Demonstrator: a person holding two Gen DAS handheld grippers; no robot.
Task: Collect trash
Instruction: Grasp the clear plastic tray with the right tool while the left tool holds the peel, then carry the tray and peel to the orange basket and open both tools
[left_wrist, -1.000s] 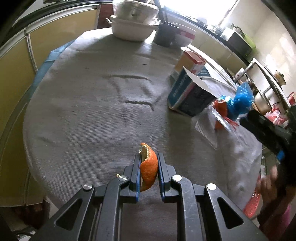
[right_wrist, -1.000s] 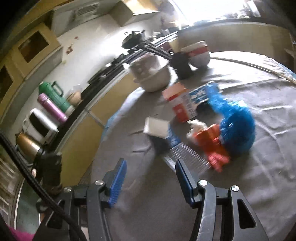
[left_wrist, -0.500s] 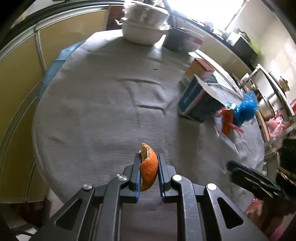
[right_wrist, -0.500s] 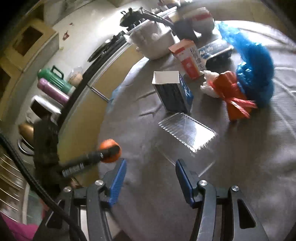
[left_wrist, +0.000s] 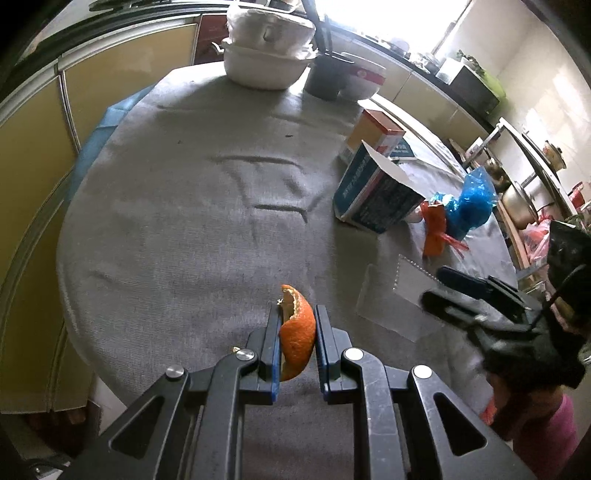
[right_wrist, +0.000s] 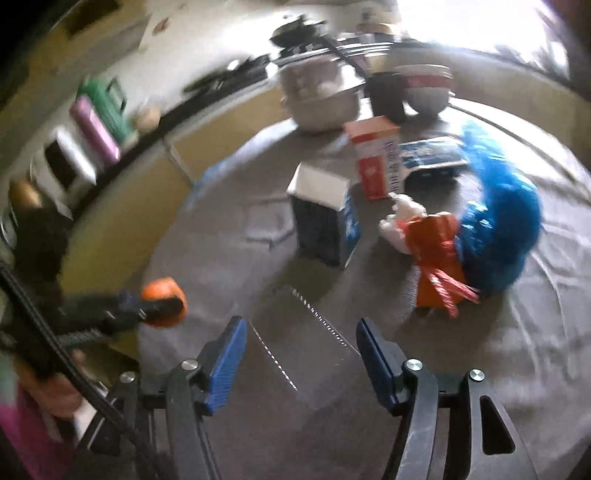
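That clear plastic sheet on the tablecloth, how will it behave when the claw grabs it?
The clear plastic sheet looks thin, so probably light and bendy. It lies flat on the tablecloth, so pinching an edge may be tricky, and it might slide.

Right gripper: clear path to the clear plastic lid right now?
Probably yes. The right gripper is empty, its jaws opening, with the plastic lid lying flat on the cloth straight ahead of them. Nothing lies between. The flat lie may make the pinch awkward.

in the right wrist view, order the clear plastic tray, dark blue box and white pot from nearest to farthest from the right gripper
1. Clear plastic tray, just ahead of the right gripper.
2. Dark blue box, mid-table.
3. White pot, far edge.
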